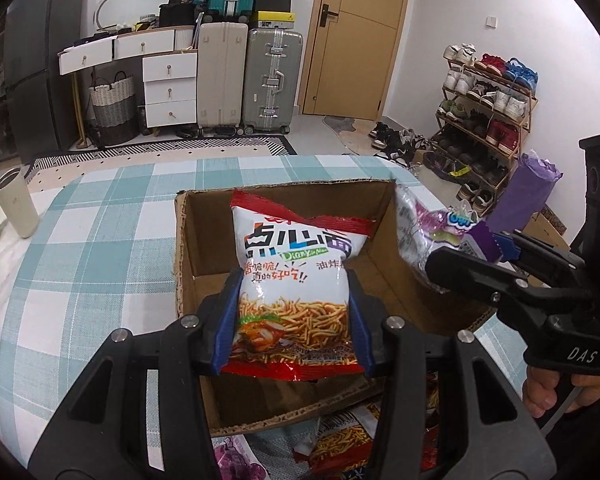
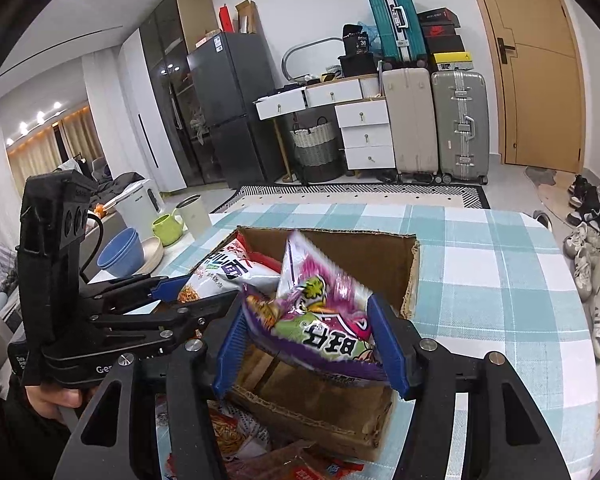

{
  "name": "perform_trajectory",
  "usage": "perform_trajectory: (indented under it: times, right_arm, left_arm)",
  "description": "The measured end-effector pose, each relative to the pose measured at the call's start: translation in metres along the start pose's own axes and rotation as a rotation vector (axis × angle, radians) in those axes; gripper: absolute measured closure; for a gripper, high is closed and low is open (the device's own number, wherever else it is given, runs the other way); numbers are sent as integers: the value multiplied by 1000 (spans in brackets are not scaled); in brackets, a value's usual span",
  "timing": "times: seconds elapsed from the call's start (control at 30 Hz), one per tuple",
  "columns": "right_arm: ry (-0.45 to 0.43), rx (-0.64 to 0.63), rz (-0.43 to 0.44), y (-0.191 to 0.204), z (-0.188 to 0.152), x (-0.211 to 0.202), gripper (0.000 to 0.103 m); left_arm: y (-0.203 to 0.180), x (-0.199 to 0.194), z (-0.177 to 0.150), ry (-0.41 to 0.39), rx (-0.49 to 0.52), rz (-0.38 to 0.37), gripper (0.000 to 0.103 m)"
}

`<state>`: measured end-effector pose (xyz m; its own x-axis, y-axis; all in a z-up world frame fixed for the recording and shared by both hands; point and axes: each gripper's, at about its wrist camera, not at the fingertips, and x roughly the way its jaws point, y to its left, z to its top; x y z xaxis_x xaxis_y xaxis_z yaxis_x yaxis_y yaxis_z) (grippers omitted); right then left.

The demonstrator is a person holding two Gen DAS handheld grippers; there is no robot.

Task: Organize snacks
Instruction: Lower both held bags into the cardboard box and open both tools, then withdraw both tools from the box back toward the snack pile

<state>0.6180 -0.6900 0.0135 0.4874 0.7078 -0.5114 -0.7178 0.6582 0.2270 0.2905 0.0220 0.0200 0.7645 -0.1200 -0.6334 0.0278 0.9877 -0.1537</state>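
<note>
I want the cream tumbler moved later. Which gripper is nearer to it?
Left. The left gripper, shut on the noodle snack bag over the cardboard box, is on the cream tumbler's side; the right gripper is beyond the box's opposite wall.

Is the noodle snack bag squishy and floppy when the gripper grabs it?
Probably squishy: the noodle bag looks puffed, and the left gripper dents its sides. Likely light, since it stands up from a grip low down. Its shiny wrapper may be slippery, and the noodles inside could crush.
</note>
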Motion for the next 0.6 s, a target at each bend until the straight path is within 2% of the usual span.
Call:
perform_trajectory:
  times: [0.1, 0.13, 0.27, 0.3, 0.33, 0.37, 0.47, 0.53, 0.6]
  right_arm:
    - [-38, -8, -9, 5, 0, -11, 21]
    - [-47, -10, -7, 6, 0, -16, 18]
    - [-56, -7, -37, 7, -4, -34, 5]
    - [-58, -1, -48, 7, -6, -41, 2]
    - [-55, 6, -51, 6, -8, -45, 2]
    - [-47, 14, -56, 6, -11, -50, 1]
    - [-28, 36, -83, 2, -20, -64, 1]
    - [-26, 50, -95, 0, -28, -74, 1]
    - [-26, 67, -104, -1, -38, -82, 1]
  left_arm:
    - [1, -3, 1, -3, -6, 3, 58]
    - [2, -5, 1, -5, -7, -3, 57]
    - [4, -17, 4, -6, -24, -13, 43]
    - [4, -23, 4, -12, -24, -12, 37]
    - [4, -29, 3, -19, -23, -8, 32]
    - [4, -36, 3, -30, -23, 0, 21]
    - [4, -58, -2, -56, -27, 20, 14]
    - [3, -72, -8, -58, -25, 25, 0]
    - [3, -88, -17, -77, -24, 38, 1]
